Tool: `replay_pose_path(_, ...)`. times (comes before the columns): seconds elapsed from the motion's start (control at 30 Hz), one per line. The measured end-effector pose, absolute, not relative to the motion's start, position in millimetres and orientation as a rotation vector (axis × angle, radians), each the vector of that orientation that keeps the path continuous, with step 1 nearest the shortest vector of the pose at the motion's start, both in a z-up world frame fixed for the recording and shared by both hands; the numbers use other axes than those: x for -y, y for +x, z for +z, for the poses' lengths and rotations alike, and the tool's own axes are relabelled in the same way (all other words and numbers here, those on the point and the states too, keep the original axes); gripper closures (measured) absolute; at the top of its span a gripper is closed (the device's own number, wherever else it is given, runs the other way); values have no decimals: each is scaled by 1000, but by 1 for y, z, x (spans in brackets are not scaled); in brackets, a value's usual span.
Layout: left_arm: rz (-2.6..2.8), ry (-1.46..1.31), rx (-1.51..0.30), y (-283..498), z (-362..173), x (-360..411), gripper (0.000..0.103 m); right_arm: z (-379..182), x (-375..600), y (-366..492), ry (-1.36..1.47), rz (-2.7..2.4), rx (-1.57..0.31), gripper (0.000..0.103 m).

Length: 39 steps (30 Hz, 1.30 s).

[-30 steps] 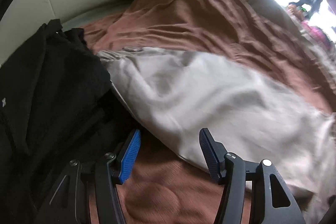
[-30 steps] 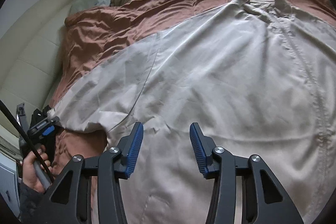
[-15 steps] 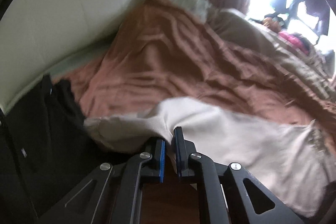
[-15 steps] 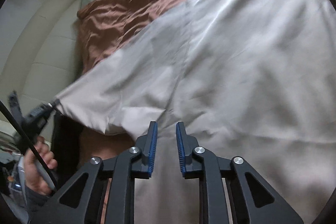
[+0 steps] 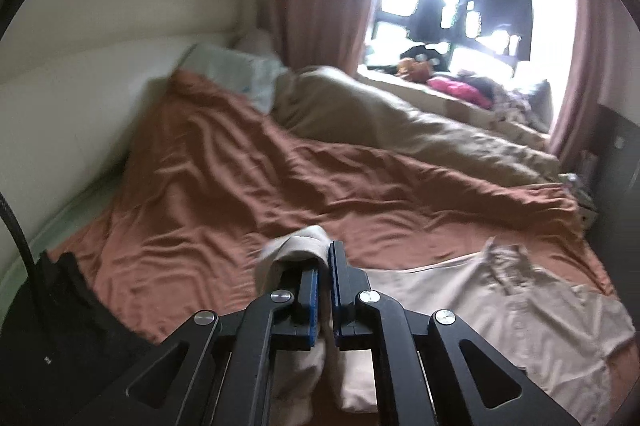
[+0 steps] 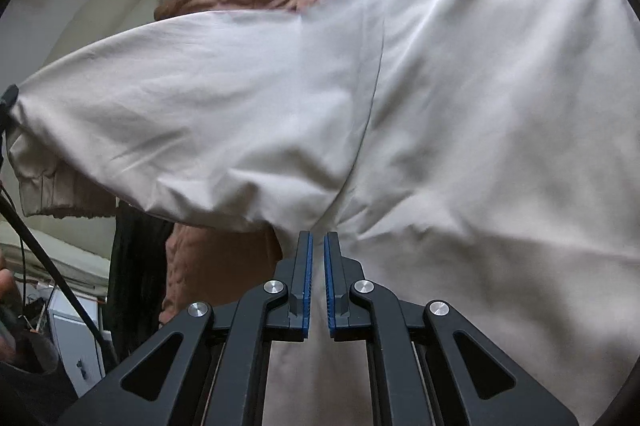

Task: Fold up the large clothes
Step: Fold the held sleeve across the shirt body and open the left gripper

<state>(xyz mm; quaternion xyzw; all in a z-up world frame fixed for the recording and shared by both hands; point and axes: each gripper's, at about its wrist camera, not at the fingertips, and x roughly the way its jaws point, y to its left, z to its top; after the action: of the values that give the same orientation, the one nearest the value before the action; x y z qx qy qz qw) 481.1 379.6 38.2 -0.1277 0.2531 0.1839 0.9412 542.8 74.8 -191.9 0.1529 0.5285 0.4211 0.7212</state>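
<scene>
Through my left wrist camera, my left gripper had its jaws clamped on a bunched end of the pale beige, smooth-woven large garment, most likely the cuff of a sleeve, with a tuft of cloth poking out above the blue pads. That end was lifted clear of the rust-brown rumpled bedspread, while the rest of the garment lay spread flat on the bed to the right, its collar area visible and unfolded. A black piece of clothing lay at the bed's near left edge, untouched.

Through my right wrist camera, my right gripper had its jaws drawn nearly together, a narrow slit between the pads. The garment's body filled the view right up to the tips, and I judged that I was pinching a fold of it near the seam where the sleeve joined, though the contact itself was hard to make out. The sleeve stretched away to the left, raised and taut.

I judged the fold as barely begun: both grips were taken and one sleeve was lifted, but no layer had been laid over another. Bringing the sleeve across, then the other side, then halving the body all remained.
</scene>
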Motion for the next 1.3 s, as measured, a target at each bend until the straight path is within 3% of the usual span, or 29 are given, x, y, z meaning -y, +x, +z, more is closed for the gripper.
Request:
replay_pose_path(0.1, 321, -247, -503, 488, 50, -356, 98, -177, -54, 545, 337, 900, -1118, 99)
replay_pose_path(0.17, 284, -240, -494, 492, 58, -341, 98, -165, -36, 543, 339, 870, -1079, 88)
replay_pose_path(0.23, 242, -220, -481, 494, 65, -322, 99, -156, -13, 544, 350, 815, -1039, 52)
replay_pose_path(0.27, 227, -212, -479, 496, 67, -314, 99, -154, -2, 545, 373, 798, -1022, 46)
replay_pose_path(0.53, 88, -171, -501, 512, 63, -247, 99, -157, 98, 532, 507, 657, -959, 45)
replay_pose_path(1.03, -164, -167, -637, 569, 13, -141, 96, -134, 187, 506, 609, 456, -967, 45)
replay_pose_path(1.07, -189, -166, -670, 575, 5, -135, 89, -134, 194, 503, 616, 443, -968, 45)
replay_pose_path(1.17, -267, -179, -768, 586, -26, -120, 40, -134, 209, 505, 642, 400, -964, 45)
replay_pose_path(1.2, -284, -179, -782, 585, -34, -117, 29, -133, 214, 505, 652, 389, -960, 45)
replay_pose_path(1.3, -340, -185, -845, 579, -55, -114, 22, -130, 222, 502, 674, 370, -951, 45)
